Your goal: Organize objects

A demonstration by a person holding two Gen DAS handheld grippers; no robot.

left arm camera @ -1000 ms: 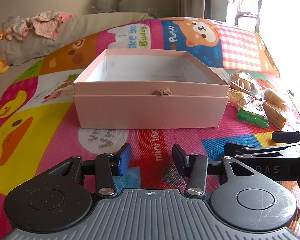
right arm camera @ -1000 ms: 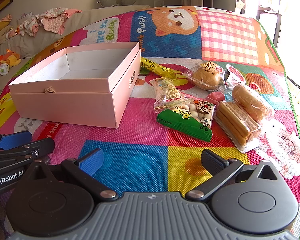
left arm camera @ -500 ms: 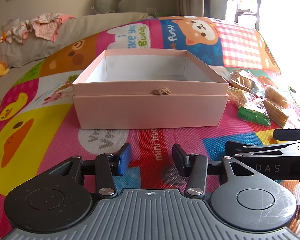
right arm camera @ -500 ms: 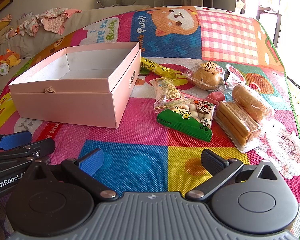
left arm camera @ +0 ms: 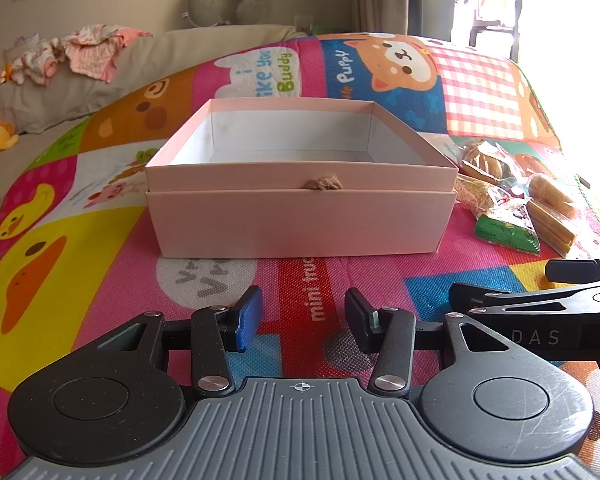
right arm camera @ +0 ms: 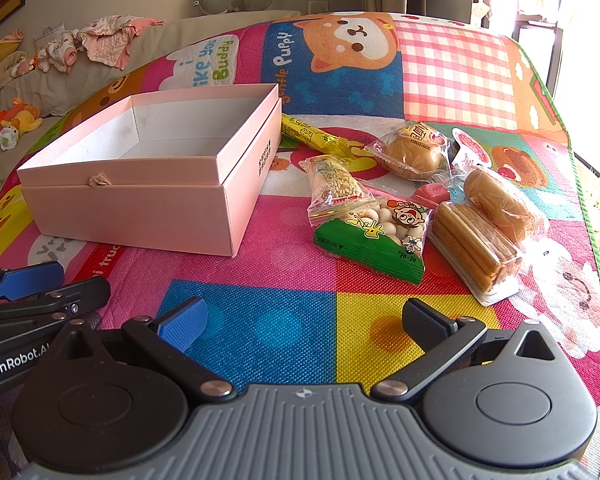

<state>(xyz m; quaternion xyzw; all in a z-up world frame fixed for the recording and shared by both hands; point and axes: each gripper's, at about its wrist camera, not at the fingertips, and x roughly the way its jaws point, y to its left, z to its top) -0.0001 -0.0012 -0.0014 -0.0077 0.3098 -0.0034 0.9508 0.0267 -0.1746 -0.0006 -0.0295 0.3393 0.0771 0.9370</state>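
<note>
An open, empty pink box point(left arm camera: 300, 216) point(right arm camera: 148, 200) sits on a colourful play mat. To its right lie several wrapped snacks: a green bag of white balls point(right arm camera: 374, 234), a sesame bar packet point(right arm camera: 334, 184), a pack of biscuit sticks point(right arm camera: 474, 246), a bun in clear wrap point(right arm camera: 414, 152), a bread roll point(right arm camera: 500, 204) and a yellow stick packet point(right arm camera: 312, 136). My left gripper point(left arm camera: 300, 320) is open and empty just in front of the box. My right gripper point(right arm camera: 304, 320) is wide open and empty, in front of the snacks.
A pink jelly cup point(right arm camera: 432, 192) and a red-lidded cup point(right arm camera: 472, 148) lie among the snacks. A grey sofa point(left arm camera: 80, 80) with baby clothes and a plush toy point(right arm camera: 14, 120) stands behind the mat. The mat's green edge point(right arm camera: 584, 200) runs along the right.
The left gripper has drifted very slightly; the box looks marginally shifted in its view. The right gripper and the snacks have not moved.
</note>
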